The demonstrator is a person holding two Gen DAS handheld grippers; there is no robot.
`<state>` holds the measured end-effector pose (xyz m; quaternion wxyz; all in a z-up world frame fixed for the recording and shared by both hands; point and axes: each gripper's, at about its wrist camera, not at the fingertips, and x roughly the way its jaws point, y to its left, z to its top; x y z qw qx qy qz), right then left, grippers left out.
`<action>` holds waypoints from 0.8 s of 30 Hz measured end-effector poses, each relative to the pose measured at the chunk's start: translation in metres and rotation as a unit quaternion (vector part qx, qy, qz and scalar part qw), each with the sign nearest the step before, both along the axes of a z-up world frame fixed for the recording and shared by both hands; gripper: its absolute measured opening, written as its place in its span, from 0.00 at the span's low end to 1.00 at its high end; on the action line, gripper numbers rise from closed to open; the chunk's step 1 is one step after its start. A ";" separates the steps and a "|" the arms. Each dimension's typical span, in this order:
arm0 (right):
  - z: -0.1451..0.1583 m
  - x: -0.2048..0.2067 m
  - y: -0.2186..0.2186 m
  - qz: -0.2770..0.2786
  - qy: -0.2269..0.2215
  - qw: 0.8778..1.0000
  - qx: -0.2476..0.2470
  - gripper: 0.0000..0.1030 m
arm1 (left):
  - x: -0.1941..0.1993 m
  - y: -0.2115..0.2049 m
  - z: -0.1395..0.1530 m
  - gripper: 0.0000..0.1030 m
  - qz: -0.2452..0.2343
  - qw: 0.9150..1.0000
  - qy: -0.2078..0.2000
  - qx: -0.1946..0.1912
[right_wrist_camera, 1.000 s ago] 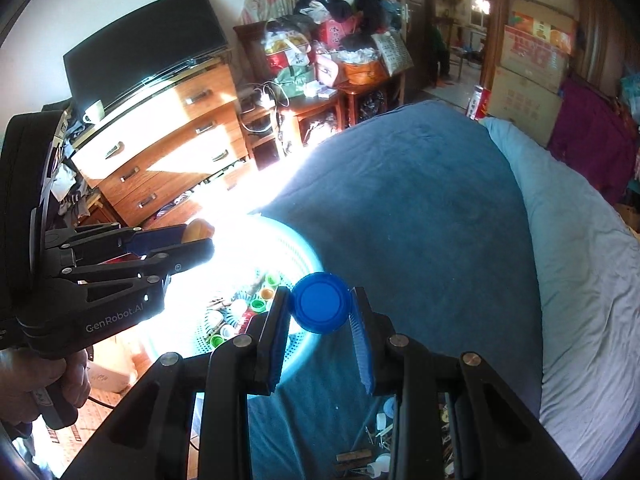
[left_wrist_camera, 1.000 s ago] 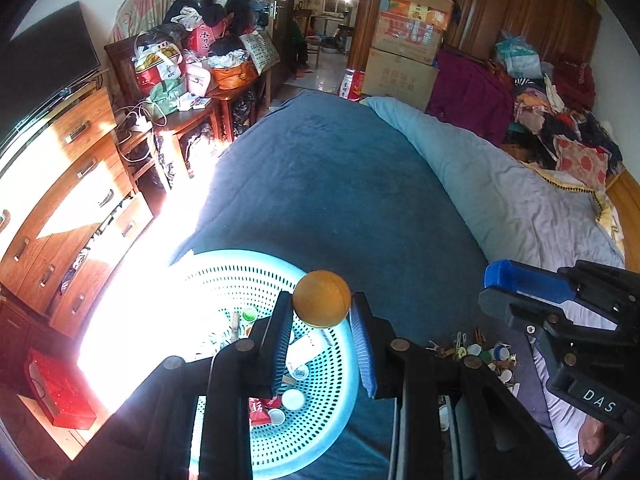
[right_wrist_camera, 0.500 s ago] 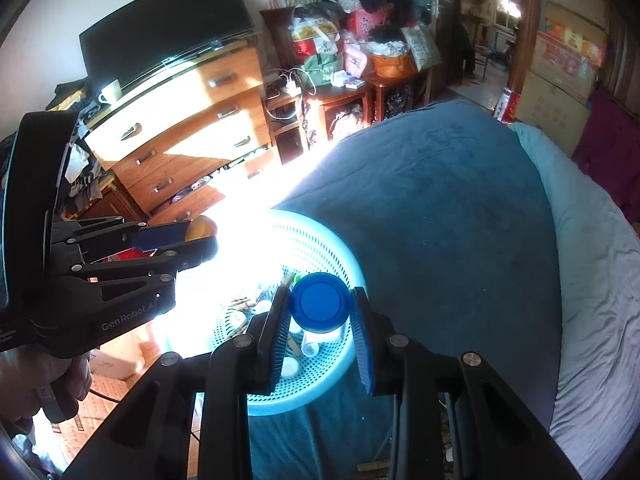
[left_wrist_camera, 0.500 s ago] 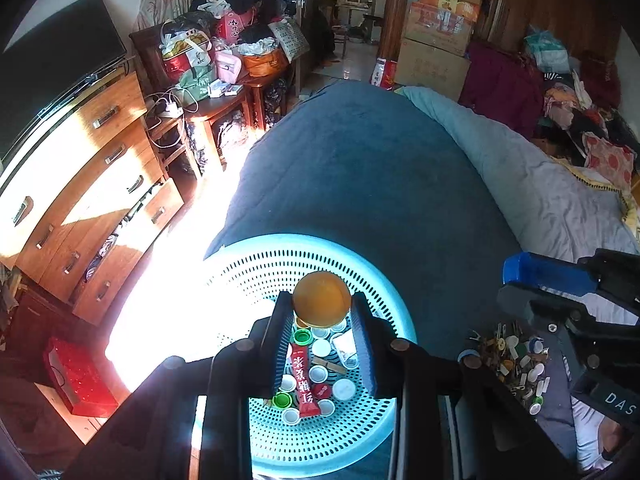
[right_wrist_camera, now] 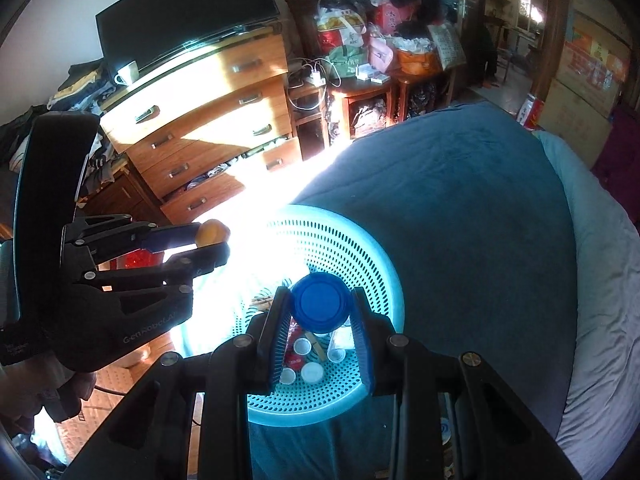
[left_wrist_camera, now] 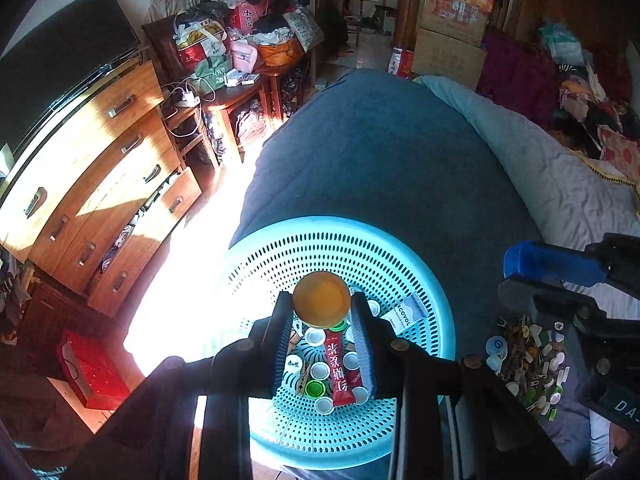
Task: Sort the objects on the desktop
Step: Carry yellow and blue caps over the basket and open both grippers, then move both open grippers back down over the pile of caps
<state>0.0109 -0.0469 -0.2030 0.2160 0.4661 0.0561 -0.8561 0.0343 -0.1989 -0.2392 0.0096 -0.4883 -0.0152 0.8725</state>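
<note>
My left gripper (left_wrist_camera: 322,308) pinches a round, smooth orange cap (left_wrist_camera: 321,299) between its ribbed blue pads, hovering over the perforated cyan plastic basket (left_wrist_camera: 408,264). My right gripper (right_wrist_camera: 320,314) clamps a round blue cap (right_wrist_camera: 320,307) above the same basket. Inside lie white caps and a red sachet (left_wrist_camera: 340,372). At four o'clock, loose caps (left_wrist_camera: 532,360) litter the bedspread.

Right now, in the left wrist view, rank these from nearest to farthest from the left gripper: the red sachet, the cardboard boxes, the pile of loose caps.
1. red sachet, in the basket beneath the left gripper
2. pile of loose caps, on the bed, right
3. cardboard boxes, far end of the room
</note>
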 end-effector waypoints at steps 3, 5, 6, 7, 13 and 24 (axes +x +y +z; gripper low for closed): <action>-0.001 0.000 -0.004 0.001 -0.001 1.000 -0.001 0.28 | -0.001 -0.005 -0.004 0.29 -0.001 1.000 -0.005 -0.001; -0.001 0.000 -0.006 0.001 -0.002 1.000 -0.002 0.29 | 0.001 -0.001 -0.006 0.30 -0.004 1.000 -0.015 -0.003; -0.001 0.000 -0.007 -0.001 0.000 1.000 -0.003 0.29 | 0.001 -0.002 -0.008 0.32 -0.001 1.000 -0.017 -0.006; 0.000 0.001 -0.006 -0.002 0.002 1.000 -0.006 0.36 | 0.000 -0.004 -0.010 0.45 0.003 1.000 -0.018 -0.008; 0.004 0.001 -0.004 -0.008 0.008 1.000 -0.008 0.41 | 0.000 -0.008 -0.010 0.65 0.018 0.999 -0.015 -0.024; -0.014 0.018 0.056 -0.058 -0.009 0.998 -0.019 0.54 | -0.007 0.046 -0.022 0.65 -0.046 0.998 -0.035 -0.006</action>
